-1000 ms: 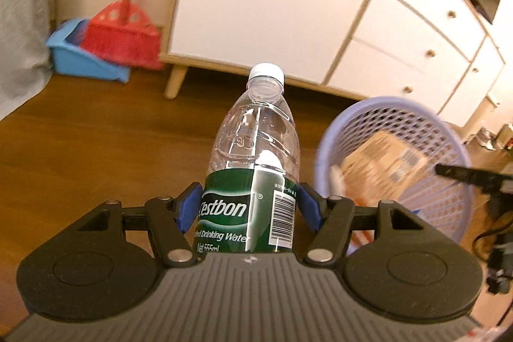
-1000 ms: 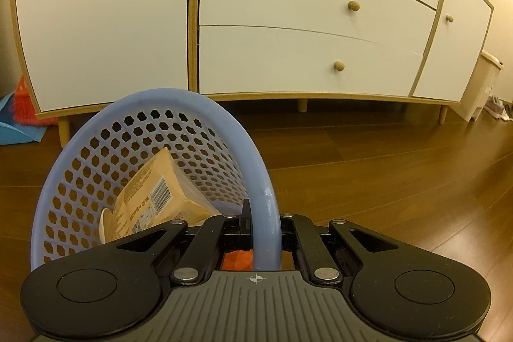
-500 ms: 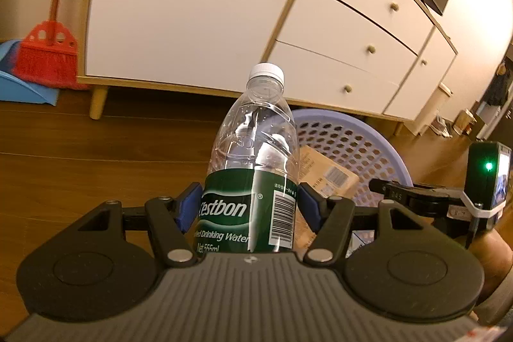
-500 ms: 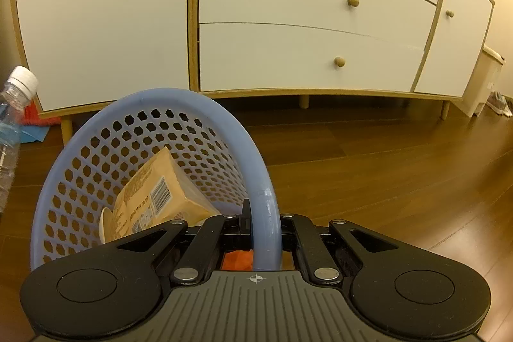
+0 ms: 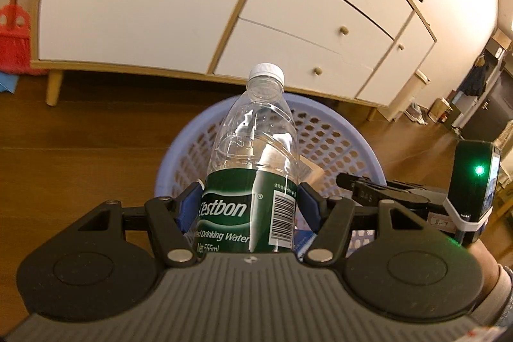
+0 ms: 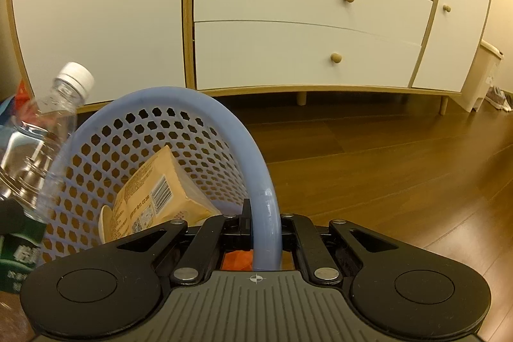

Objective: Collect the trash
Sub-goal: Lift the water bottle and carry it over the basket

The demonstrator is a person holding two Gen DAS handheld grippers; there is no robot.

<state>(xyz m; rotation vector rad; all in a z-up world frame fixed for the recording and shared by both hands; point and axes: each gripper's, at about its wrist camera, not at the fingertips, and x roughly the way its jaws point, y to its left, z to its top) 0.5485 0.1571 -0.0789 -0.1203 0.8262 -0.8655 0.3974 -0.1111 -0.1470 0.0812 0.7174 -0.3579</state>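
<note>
Presently: carton [image 6: 150, 197] already in basket [image 5: 352, 133]; bottle [image 5: 253, 156] pinched by left hand-held gripper [image 5: 250, 207], undropped; right hand-held gripper [image 6: 264, 221] clamps basket rim.

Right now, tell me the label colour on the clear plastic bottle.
Dark green with white lettering on the clear plastic bottle; left wrist view shows it best.

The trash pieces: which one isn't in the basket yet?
The clear water bottle: the left gripper holds it, while the tan packet lies inside the blue basket.
</note>
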